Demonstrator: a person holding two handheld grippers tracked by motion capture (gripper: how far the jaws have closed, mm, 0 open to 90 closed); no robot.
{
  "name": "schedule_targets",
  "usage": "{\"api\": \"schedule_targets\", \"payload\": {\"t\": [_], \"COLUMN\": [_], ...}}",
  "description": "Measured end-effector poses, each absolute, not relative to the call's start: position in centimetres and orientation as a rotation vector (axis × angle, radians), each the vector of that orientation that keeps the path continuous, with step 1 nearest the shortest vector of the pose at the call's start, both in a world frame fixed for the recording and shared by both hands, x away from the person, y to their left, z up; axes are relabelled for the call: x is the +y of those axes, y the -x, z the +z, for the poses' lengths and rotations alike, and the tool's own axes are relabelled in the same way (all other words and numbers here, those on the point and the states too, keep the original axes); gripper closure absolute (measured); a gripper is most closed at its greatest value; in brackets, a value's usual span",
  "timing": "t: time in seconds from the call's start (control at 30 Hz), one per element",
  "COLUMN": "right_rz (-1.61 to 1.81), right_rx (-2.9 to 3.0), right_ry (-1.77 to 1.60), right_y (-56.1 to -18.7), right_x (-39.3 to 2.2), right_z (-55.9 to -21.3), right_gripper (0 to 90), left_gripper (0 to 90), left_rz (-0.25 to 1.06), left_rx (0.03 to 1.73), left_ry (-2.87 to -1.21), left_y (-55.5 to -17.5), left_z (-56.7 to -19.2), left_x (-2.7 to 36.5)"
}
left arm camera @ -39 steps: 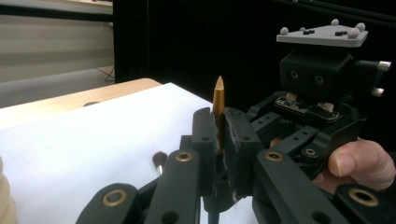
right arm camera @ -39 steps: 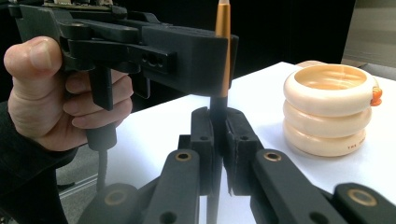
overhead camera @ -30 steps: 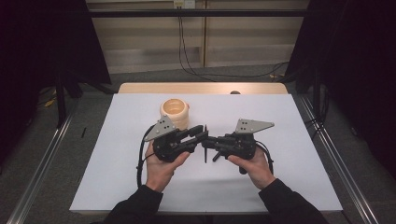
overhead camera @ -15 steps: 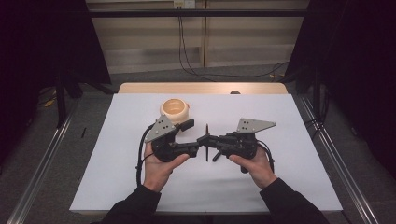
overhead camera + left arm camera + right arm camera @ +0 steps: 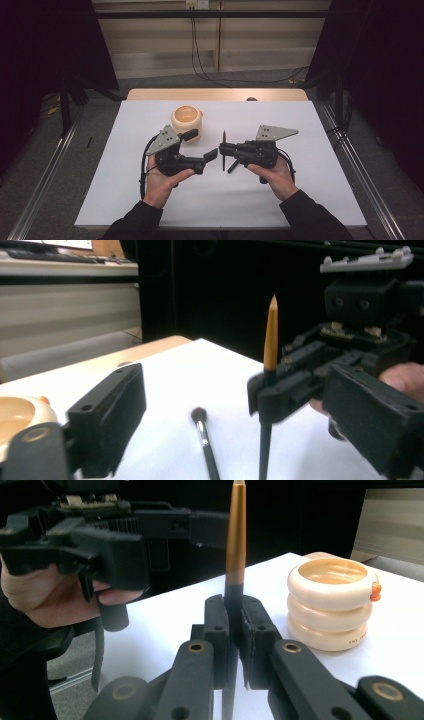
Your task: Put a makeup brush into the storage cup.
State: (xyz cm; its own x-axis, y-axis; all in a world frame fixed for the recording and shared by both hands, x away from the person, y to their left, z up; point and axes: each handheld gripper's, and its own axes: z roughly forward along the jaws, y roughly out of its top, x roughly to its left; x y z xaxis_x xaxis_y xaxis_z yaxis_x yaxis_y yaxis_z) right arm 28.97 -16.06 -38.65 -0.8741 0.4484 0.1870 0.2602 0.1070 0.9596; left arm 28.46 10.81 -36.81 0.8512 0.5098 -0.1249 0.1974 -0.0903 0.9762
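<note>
Table (image 5: pixel 300 200): covered by a white sheet; a bare wooden strip shows along the far edge.

Cup (image 5: pixel 186 120): cream-coloured, ribbed in three rounded rings, open mouth upward, a small orange tab at its rim. Stands on the sheet toward the far side, just beyond the left gripper; in the right gripper view (image 5: pixel 331 602) it sits to the right of the jaws, apart from them.

Brush (image 5: pixel 223 150): slim, with a dark lower shaft and an orange-tan pointed handle end (image 5: pixel 235 540). Held upright between the two grippers, above the sheet. Its soft round tip appears as a reflection or shadowed form low in the left gripper view; which cannot be told.

Right gripper (image 5: pixel 226 149): jaws closed tight on the brush's dark shaft, pads pressing both sides, the brush standing straight up from them.

Left gripper (image 5: pixel 202 145): jaws have just been opening and now stand wide apart; nothing between them, no contact with the brush (image 5: pixel 270 335), which stands just ahead.
</note>
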Motion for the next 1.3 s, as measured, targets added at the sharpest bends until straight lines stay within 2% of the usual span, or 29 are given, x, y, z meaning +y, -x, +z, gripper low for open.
{"api": "schedule_targets", "payload": {"t": [0.27,0.43,0.5,0.53,0.57,0.63,0.67,0.83,1.1,1.3], "right_rz": [1.885,1.896,1.902,1.902,1.907,1.907,1.907,1.923,1.919,1.91], "right_rx": [2.194,2.181,2.179,2.179,2.181,2.18,2.18,2.168,2.185,2.187], "right_ry": [-0.72,-0.729,-0.706,-0.706,-0.698,-0.698,-0.698,-0.695,-0.686,-0.687], "right_y": [-28.9,-28.9,-28.8,-28.8,-28.7,-28.7,-28.7,-28.6,-28.5,-28.6], "right_x": [-16.5,-16.9,-16.8,-16.8,-16.7,-16.6,-16.6,-16.7,-16.3,-16.3], "right_z": [-38.0,-37.7,-37.4,-37.4,-37.3,-37.3,-37.3,-37.0,-37.2,-37.3], "right_gripper": [83.2,83.2,83.2,83.2,83.1,83.2,83.2,83.2,83.1,83.2], "left_gripper": [8.1,13.7,23.6,23.6,33.0,38.5,38.5,55.1,67.8,72.0], "left_rz": [0.285,0.276,0.289,0.262,0.264,0.269,0.256,0.209,0.158,0.183], "left_rx": [0.526,0.522,0.525,0.512,0.522,0.514,0.509,0.504,0.495,0.507], "left_ry": [-1.7,-1.717,-1.733,-1.73,-1.737,-1.745,-1.741,-1.773,-1.784,-1.789], "left_y": [-28.1,-28.0,-28.0,-28.1,-28.1,-28.1,-28.1,-28.3,-28.7,-28.5], "left_z": [-37.7,-38.5,-38.7,-38.8,-38.9,-39.0,-39.1,-39.5,-39.8,-39.4], "left_x": [10.3,9.8,9.5,9.3,9.0,8.7,8.4,7.8,7.3,7.4]}}
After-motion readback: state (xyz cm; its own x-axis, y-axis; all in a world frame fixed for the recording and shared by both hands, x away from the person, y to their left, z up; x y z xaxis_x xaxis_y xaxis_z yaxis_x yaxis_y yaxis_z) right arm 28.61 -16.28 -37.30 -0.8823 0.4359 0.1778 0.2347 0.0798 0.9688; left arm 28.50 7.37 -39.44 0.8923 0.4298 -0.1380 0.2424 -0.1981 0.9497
